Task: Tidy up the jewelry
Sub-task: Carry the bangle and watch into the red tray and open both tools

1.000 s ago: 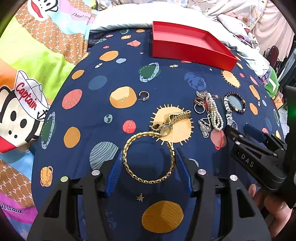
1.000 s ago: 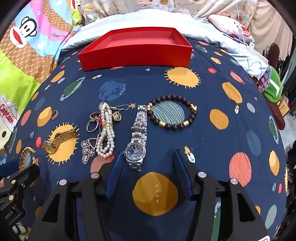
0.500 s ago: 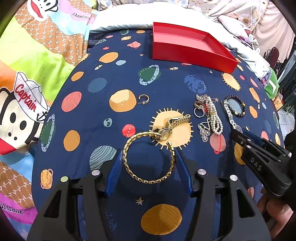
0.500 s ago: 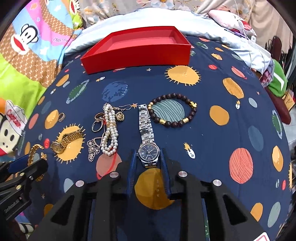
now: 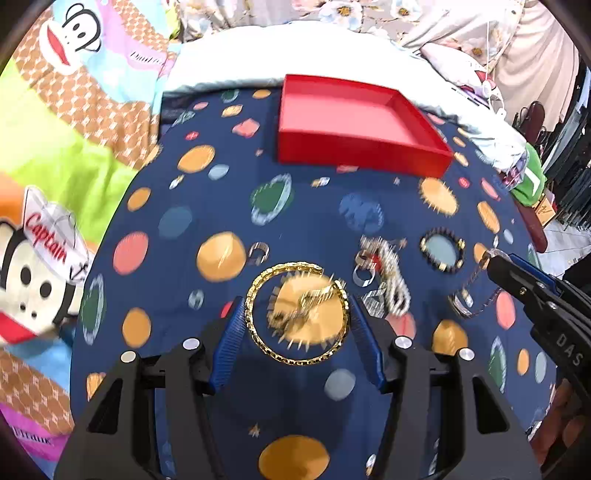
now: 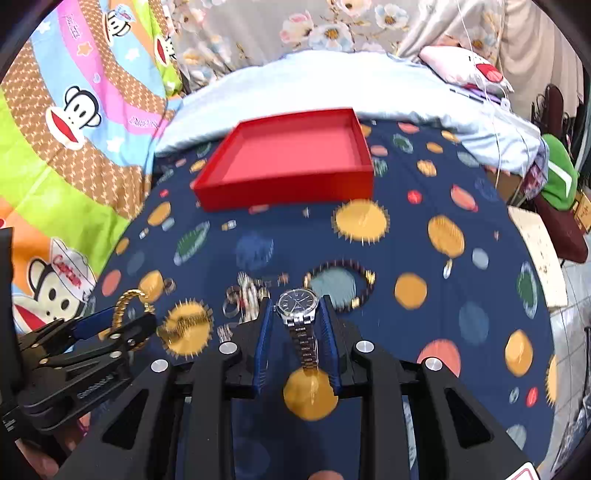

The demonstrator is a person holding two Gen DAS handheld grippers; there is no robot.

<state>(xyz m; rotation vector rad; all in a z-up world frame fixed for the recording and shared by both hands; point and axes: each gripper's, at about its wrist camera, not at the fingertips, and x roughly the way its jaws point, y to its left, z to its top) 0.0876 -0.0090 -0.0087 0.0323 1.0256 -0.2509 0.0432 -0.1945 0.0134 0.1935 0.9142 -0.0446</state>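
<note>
Probably a home bedroom: cartoon monkey quilt (image 6: 74,122), white pillow (image 6: 332,85), floral curtain (image 6: 295,29).

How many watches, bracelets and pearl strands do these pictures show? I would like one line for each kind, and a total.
Watches: 2 (silver watch, gold watch)
Bracelets: 2 (gold chain bracelet, dark bead bracelet)
Pearl strands: 1 (pearl strand)
Total: 5
The small rings and pendants are too blurred to count.

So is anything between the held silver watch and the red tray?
Nothing visible. The right gripper holds the silver watch lifted, the beaded bracelet lies low on the cloth below, and the red tray is open.
</note>
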